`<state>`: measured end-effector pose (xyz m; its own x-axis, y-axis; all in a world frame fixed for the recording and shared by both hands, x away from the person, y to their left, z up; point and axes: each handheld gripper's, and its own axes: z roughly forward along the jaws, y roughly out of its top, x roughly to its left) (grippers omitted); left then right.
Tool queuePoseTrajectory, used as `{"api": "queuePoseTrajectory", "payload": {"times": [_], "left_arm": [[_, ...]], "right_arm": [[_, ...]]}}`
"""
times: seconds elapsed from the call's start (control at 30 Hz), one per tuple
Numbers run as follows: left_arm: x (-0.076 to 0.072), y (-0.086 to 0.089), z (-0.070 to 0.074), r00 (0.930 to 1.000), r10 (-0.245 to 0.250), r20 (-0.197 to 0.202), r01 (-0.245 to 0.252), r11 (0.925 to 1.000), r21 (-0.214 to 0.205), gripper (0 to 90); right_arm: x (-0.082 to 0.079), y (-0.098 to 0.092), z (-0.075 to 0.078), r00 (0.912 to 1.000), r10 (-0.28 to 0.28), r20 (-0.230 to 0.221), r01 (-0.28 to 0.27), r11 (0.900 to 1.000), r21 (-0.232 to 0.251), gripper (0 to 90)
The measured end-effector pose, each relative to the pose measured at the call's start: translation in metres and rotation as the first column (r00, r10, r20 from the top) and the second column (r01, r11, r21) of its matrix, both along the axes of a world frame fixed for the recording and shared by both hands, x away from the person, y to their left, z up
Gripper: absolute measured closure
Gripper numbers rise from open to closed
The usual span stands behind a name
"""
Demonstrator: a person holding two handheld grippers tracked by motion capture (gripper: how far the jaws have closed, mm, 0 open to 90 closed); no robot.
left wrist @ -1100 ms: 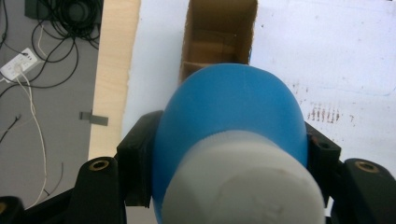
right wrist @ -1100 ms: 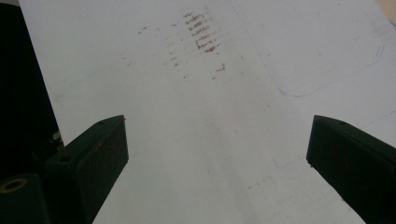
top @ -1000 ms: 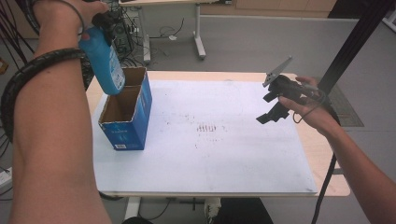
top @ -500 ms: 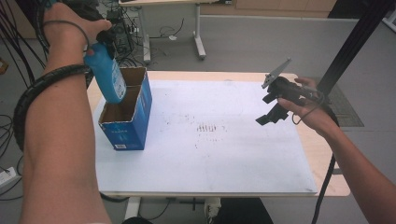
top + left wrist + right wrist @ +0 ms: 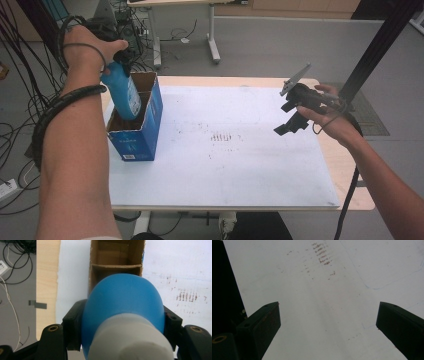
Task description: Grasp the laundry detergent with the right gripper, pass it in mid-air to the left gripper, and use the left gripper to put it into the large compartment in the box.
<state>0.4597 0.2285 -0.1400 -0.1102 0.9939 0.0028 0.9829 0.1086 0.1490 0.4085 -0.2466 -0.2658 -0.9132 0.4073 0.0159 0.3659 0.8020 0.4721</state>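
The bottom of the blue bottle (image 5: pixel 121 95) is hidden inside the cardboard box (image 5: pixel 131 145), which stands at about nine o'clock on the desk (image 5: pixel 240 170). In the left gripper view its rounded blue plastic shoulder and white cap block most of the box's brown divided interior. The left tongs (image 5: pixel 120 322) clamp the bottle at both sides. The right tongs (image 5: pixel 328 322) stand wide apart with nothing between them, at three o'clock over the stained white sheet.

High view above the table (image 5: pixel 225 165) looking forward and down, left gripper view close over the box (image 5: pixel 117 255), right gripper view facing the same stained sheet (image 5: pixel 324 290)
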Motion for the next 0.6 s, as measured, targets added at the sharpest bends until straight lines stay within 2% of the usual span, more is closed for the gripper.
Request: {"api": "queuePoseTrajectory", "payload": {"times": [0.37,0.6], "left_arm": [[0.001,0.0,-0.036,0.9994,-0.022,-0.025,0.022,0.9997,-0.003,36.5],[0.001,0.001,-0.057,0.9985,-0.033,-0.043,0.033,0.9994,0.01,36.6]], "right_arm": [[0.001,0.003,-0.004,0.9999,0.006,-0.01,-0.006,1.0,-0.007,5.6],[0.0,0.002,-0.005,0.9999,0.002,-0.013,-0.003,0.9999,-0.017,5.6]]}}
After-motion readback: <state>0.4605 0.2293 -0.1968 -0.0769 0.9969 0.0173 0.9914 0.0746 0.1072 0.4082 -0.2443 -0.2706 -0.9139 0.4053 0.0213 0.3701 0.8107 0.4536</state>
